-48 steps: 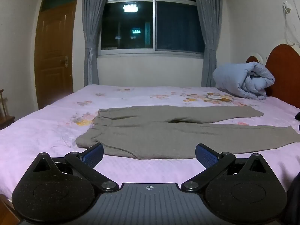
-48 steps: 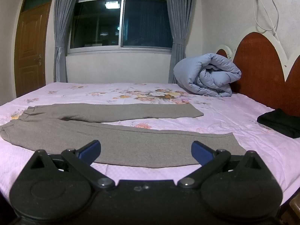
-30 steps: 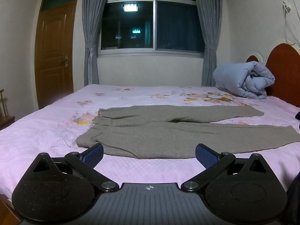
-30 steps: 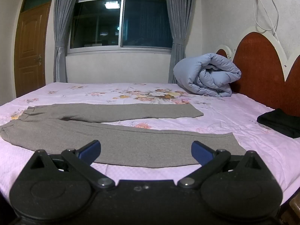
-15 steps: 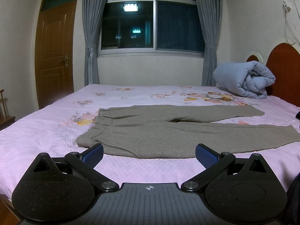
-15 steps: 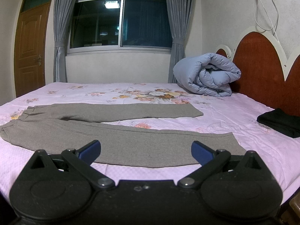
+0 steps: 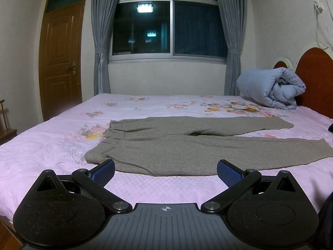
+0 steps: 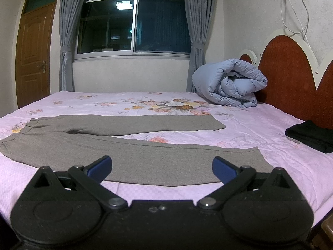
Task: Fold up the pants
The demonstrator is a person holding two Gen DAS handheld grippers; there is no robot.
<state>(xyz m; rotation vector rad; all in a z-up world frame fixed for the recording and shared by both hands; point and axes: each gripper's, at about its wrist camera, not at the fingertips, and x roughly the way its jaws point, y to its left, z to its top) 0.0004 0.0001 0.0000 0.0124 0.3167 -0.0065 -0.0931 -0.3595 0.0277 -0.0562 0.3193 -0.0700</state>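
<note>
Looking through the left wrist view: we see the grey pants (image 7: 187, 145) spread flat on the pink floral bed (image 7: 52, 152), waistband left, legs running right. Left gripper (image 7: 165, 171) jaws spread, holding nothing, near the waist edge. No legible writing.

Right wrist view: right gripper (image 8: 162, 167) jaws spread, empty, by the near leg. Rolled blue duvet (image 8: 229, 83) and a black garment (image 8: 310, 135) lie near the headboard (image 8: 291, 79).

Honestly nothing readable here, no words, brands or numbers anywhere. Closest thing is a lit greenish sign (image 7: 151, 34) showing in the dark window (image 7: 169, 27), but it's way too small and blurry to make out. There's also a little crosshair mark (image 7: 165, 208) on the grey ribbed plate, a symbol rather than text.
</note>
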